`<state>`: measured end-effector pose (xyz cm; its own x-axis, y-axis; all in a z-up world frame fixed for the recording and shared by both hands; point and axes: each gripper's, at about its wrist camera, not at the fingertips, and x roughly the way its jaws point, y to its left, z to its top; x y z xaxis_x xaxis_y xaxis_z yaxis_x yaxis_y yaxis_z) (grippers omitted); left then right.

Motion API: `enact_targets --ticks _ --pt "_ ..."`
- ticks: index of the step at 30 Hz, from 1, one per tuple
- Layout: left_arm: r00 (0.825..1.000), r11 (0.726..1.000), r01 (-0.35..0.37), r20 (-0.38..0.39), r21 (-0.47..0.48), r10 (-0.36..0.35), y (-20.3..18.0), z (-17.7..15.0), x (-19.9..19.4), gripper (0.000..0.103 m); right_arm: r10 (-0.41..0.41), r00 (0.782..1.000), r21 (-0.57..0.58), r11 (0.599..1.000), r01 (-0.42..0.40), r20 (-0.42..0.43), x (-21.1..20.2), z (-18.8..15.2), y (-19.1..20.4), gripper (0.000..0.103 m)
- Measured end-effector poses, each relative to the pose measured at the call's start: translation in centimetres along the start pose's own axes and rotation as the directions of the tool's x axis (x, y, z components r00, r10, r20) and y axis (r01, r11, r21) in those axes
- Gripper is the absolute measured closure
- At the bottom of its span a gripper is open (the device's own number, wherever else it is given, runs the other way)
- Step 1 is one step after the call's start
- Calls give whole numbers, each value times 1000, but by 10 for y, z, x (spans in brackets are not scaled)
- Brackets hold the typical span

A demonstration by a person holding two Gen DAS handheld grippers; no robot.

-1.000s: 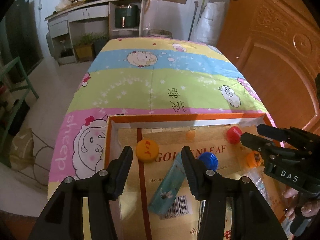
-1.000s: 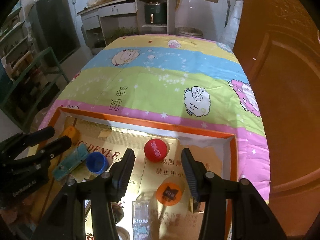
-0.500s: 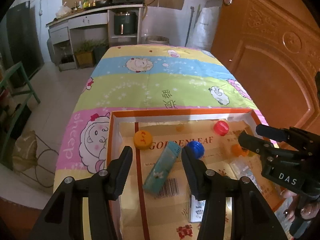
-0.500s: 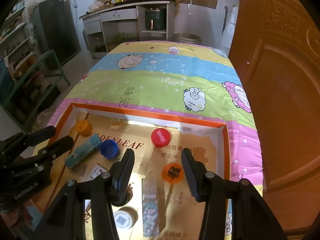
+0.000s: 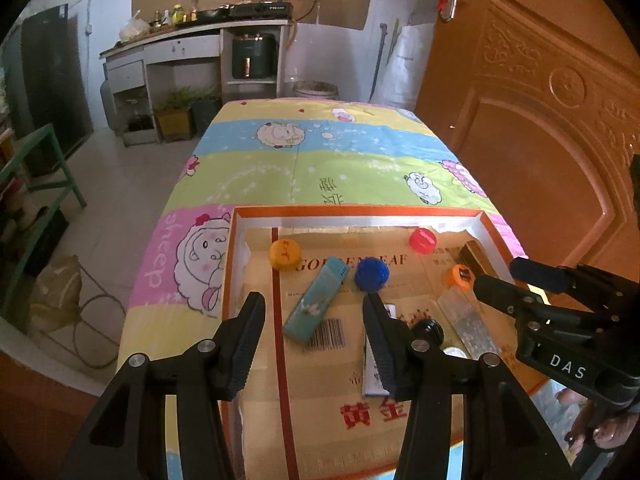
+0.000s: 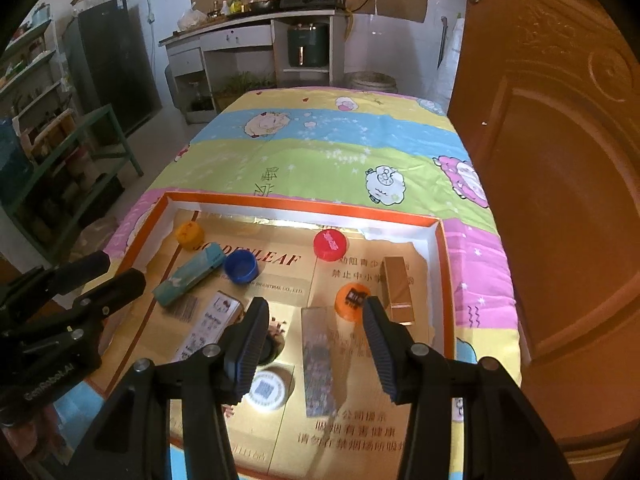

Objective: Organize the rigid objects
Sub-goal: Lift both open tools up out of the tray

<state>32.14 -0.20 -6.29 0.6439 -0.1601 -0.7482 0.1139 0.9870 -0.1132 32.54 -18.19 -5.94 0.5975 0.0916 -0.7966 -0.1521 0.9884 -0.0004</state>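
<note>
Sheep-print cloth (image 5: 320,168), shallow box (image 6: 440,264), teal lighter (image 5: 316,298) between gaping left tool (image 5: 314,320), right tool (image 6: 316,330) agape

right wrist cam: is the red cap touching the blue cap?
No, the red cap lies apart from the blue cap, with bare printed cardboard of the tray between them.

5 caps (image 6: 330,244), 4 flat packs (image 6: 188,274), 1 gold box (image 6: 396,288), 1 tray (image 6: 304,203)

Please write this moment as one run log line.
left gripper: open, empty | right gripper: open, empty | both above tray | caps, lighter inside
</note>
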Motion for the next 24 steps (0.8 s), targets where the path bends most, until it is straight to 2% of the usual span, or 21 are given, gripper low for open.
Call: enact_targets --ticks 12,24 --pt "999 1000 -26 45 -5 26 -9 -26 -37 51 -23 997 17 1000 22 72 -39 -30 15 55" --pt "995 999 -35 96 -7 35 -17 -52 -75 51 -30 990 100 995 17 134 -74 -62 20 55"
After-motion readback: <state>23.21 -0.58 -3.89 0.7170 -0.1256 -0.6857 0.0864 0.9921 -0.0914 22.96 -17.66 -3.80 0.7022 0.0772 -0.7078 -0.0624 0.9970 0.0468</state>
